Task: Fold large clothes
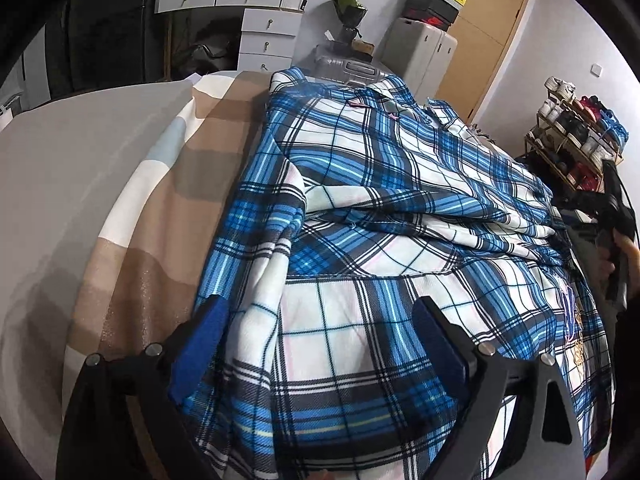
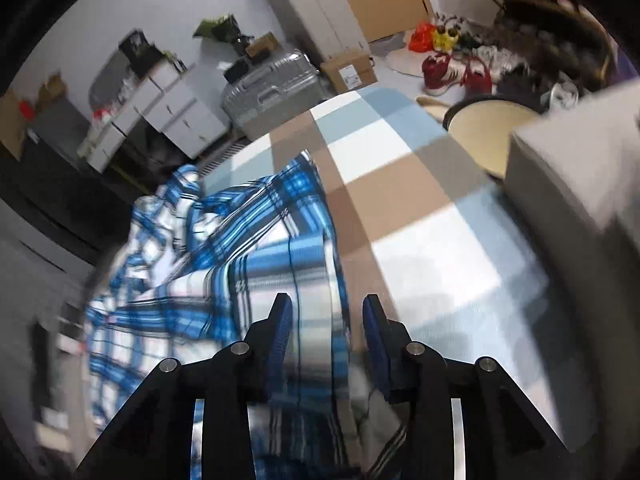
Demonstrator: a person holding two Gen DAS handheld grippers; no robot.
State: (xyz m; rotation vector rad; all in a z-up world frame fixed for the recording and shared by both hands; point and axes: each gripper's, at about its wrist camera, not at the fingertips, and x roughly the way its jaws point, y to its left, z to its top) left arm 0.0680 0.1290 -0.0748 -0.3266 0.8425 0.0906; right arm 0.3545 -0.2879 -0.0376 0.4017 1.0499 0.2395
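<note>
1. Left wrist view: the blue, white and black plaid flannel shirt [image 1: 400, 208] lies spread and partly folded over the beige, white and pale-blue checked blanket [image 1: 160, 216] that covers the bed.
2. The left gripper [image 1: 320, 336] sits low over the near end of the shirt, its 2 blue-padded fingers [image 1: 200, 344] spread wide; cloth lies between them, but nothing is pinched.
3. At the right edge of this view a hand with a dark tool is partly visible beside the shirt.
4. Beyond the bed stand a silver ribbed hard-shell suitcase [image 1: 352, 70] and a white chest of drawers [image 1: 268, 36].
5. Right wrist view, blurred: the right gripper [image 2: 326, 328] hangs over the shirt's edge [image 2: 260, 264], where plaid meets checked blanket [image 2: 420, 200].
6. Its 2 fingers stand apart, released; the shirt's border runs under the gap between them.
7. A grey cushion-like block [image 2: 568, 184] rests on the blanket to the right.
</note>
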